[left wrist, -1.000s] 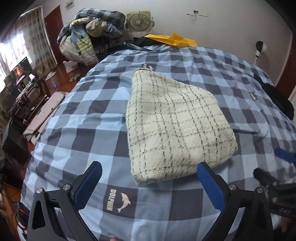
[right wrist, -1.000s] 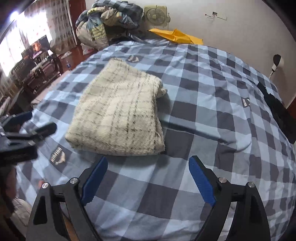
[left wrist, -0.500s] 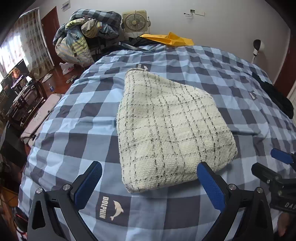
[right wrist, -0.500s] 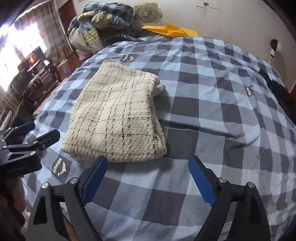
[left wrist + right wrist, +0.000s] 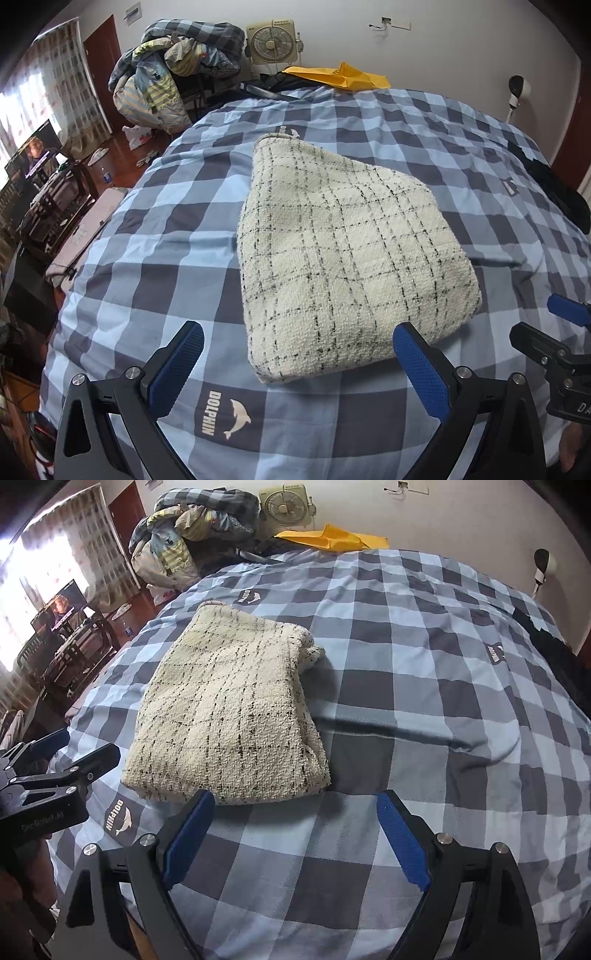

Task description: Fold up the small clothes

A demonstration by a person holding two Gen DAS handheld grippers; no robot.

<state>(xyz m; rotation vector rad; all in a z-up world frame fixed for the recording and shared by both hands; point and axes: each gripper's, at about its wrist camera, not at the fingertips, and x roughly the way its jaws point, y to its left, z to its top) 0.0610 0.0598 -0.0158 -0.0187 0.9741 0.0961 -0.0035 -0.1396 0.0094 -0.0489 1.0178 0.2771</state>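
One large bed with a blue-and-grey checked cotton cover (image 5: 155, 258) carries the folded cream tweed garment with black grid lines (image 5: 347, 258), unmoved since a second ago; the fold looks complete. Both the left gripper (image 5: 295, 363) and right gripper (image 5: 295, 834) hover with fingers spread wide, empty. A yellow paper envelope (image 5: 332, 537) lies well apart; nothing obstructs.

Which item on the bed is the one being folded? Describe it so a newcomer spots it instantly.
Start from the blue and grey checked bedspread covering the bed. Near its front edge, just beyond a DOLPHIN logo patch, lies a folded cream knit garment. It is the only pale, nubbly piece with thin black grid lines, unlike the yellow item at the bed's far end and the dark clothing at the right.
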